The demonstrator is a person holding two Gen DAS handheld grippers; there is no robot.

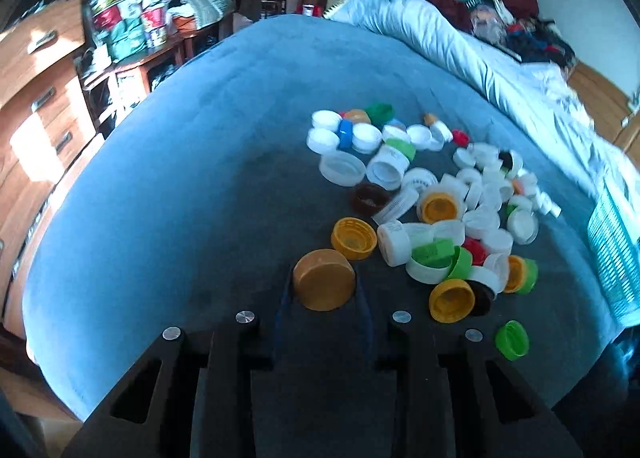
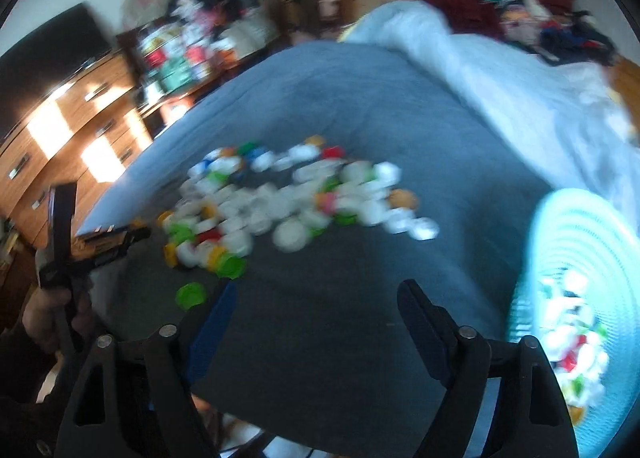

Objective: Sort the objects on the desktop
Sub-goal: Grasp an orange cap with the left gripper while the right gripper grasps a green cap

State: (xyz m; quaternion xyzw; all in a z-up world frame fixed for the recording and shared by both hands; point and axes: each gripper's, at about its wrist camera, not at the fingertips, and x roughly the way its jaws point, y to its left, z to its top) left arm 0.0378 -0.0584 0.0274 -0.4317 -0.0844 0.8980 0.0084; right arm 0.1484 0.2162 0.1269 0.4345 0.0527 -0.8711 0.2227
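- Dozens of plastic bottle caps (image 1: pixel 432 194) lie heaped on the blue bed cover (image 1: pixel 180 198), toward the bed's right side, between its middle and the rumpled pale quilt (image 1: pixel 460 54) along the far right edge.
- Left tool (image 1: pixel 324 286): pressed in on an orange cap (image 1: pixel 324 279), one finger on each side of its skirt, closed top facing the camera; the cap sits at the near edge of the heap, just beside a yellow cap (image 1: pixel 354 238) lying open side up.
- Right tool (image 2: pixel 316 306): spread wide and holding nothing, above bare cover near the bed's front edge; this view is motion-blurred.
- Pale teal basket (image 2: pixel 592 242): at the bed's right edge, already holding a mix of caps.
- Lone green cap (image 1: pixel 512 339): apart from the heap, near the front edge.
- Handling, judged: caps are light, stiff and smooth, so likely to slip or flick out if squeezed off-centre. Hold across the widest span of the ribbed skirt, as the left tool does; the ribs should give some bite.
- Soft cover may let caps tilt or sink, so tipped caps likely need an approach square to the skirt.
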